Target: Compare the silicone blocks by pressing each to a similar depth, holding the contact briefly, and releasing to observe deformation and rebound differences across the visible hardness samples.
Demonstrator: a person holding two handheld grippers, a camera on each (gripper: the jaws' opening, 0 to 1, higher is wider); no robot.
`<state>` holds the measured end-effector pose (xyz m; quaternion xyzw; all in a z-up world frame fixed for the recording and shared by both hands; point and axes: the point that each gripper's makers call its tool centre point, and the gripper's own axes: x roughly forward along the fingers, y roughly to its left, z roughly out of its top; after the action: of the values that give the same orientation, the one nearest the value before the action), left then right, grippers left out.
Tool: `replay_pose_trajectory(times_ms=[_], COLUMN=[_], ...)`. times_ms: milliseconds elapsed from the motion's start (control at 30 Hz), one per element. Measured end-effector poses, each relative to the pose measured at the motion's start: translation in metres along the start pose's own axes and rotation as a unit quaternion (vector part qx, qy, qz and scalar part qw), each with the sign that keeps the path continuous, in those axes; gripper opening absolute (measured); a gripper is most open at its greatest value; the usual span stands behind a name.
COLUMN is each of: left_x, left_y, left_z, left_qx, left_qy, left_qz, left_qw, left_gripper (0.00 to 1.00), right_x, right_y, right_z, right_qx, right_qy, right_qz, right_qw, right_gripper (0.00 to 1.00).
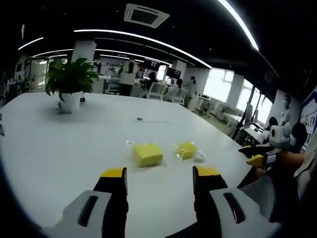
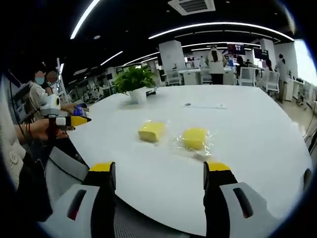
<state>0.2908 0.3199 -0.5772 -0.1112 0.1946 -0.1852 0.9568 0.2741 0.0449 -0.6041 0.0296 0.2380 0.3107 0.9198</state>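
Two yellow silicone blocks in clear wrap lie on the white table (image 1: 59,148). In the left gripper view, the larger block (image 1: 147,154) lies just ahead of my left gripper (image 1: 159,174), with the smaller block (image 1: 186,149) to its right. The left jaws stand wide apart with nothing between them, short of both blocks. My right gripper (image 1: 255,154) comes in at the far right, off the table edge. In the right gripper view, one block (image 2: 151,131) and the other block (image 2: 195,138) lie beyond my open right gripper (image 2: 160,168). The left gripper (image 2: 78,119) shows at the left in a hand.
A potted plant (image 1: 69,84) (image 2: 134,82) stands at the far side of the table. A small dark object (image 1: 139,119) (image 2: 187,104) lies mid-table. The table's rounded edge (image 2: 163,218) runs just under the right jaws. Desks, chairs and people fill the office behind.
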Motion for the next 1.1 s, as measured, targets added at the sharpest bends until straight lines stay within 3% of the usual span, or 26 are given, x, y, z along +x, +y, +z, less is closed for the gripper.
replay_pose_trajectory(times_ms=[500,1100], left_x=[-0.004,-0.008], left_y=[0.012,0.011], left_z=[0.002,-0.003], left_qx=[-0.011,-0.016], left_qy=[0.002,0.006], left_qz=[0.019,0.025], left_qw=[0.9998,0.9995], left_gripper=[0.51,0.5], right_x=[0.0,-0.003], right_y=[0.0,0.001], right_z=[-0.006,-0.017], right_qx=[-0.011,-0.016], right_qy=[0.01,0.026], right_qz=[0.009,0.013], right_qw=[0.9998,0.9994], right_gripper=[0.66,0.66])
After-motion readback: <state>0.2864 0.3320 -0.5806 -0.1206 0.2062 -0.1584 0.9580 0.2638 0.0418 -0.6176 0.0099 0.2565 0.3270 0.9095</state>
